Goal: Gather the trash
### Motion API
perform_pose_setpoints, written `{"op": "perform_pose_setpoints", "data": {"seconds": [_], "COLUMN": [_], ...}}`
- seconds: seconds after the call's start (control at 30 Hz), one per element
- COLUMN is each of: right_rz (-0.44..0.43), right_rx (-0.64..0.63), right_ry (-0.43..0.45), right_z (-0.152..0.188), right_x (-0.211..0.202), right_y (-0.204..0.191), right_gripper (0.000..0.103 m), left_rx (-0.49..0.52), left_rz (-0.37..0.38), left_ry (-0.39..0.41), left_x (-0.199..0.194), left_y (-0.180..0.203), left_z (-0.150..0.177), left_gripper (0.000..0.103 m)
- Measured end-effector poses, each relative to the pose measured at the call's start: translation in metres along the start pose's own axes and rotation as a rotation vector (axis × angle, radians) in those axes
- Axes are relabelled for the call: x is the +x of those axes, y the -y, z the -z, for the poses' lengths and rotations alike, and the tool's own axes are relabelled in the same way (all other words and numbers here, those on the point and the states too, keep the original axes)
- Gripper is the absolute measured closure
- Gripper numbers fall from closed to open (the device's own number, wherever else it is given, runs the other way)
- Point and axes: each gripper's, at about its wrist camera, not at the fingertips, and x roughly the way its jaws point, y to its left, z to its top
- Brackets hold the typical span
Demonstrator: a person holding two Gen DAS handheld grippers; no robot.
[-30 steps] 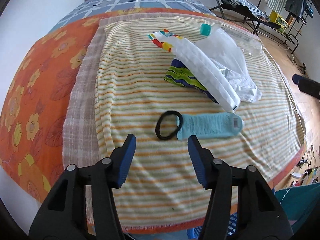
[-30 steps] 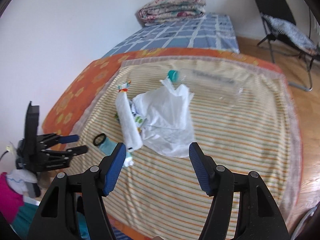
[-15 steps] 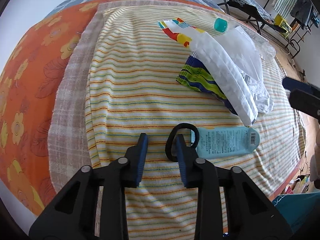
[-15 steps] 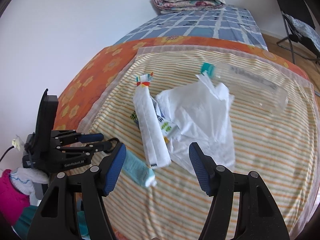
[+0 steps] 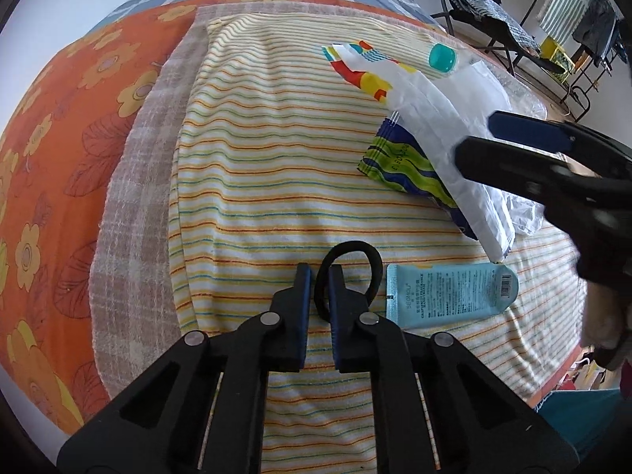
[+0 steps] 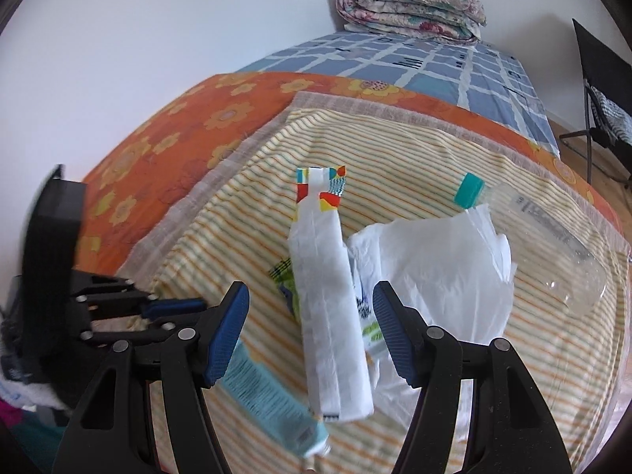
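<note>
On the striped towel [image 5: 252,181] spread over the bed, my left gripper [image 5: 319,276] has its jaws drawn narrow around one side of the black hair tie [image 5: 373,260], pinching the band between the blue pads. Just beside the loop lies the light blue tube [image 5: 450,292], flat on the cloth. My right gripper [image 6: 310,312] is wide apart and holds nothing; it hangs over the long white paper packet [image 6: 328,308], which rests on a green and blue wrapper [image 5: 403,166]. A crumpled white plastic bag [image 6: 434,272] sits against the packet, and a clear bottle with a teal cap [image 6: 469,190] lies at the towel's far edge
</note>
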Motion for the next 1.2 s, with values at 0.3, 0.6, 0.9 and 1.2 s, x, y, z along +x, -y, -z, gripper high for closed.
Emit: {"op": "perform_pose_setpoints", "data": {"seconds": [0.3,0.6,0.9,1.2], "right_rz": [0.098,0.092,0.022,-0.012], "right_rx": [-0.092,-0.055,0.013,0.018], "right_ry": [-0.022,-0.014,0.048,0.104], "right_z": [-0.003,-0.006,-0.012,-0.005], "right_x": [0.026,0.024,-0.001,-0.046], "right_y": [-0.015,-0.004,0.012,0.014], "right_gripper": [0.047,0.085,0.096,0.096], "left_rx": [-0.007,-0.009,-0.024,-0.022], "left_rz": [0.006,0.000,0.000,0.016], "left_ry": [0.003,0.011,0.037,0.087], "left_x": [-0.002,-0.004,-0.014,-0.040], "left_y": [-0.002,-0.004,-0.008,-0.002], "left_z": [0.003,0.003,0.001,0.002], "left_gripper": [0.097,0.099,0.099,0.099]}}
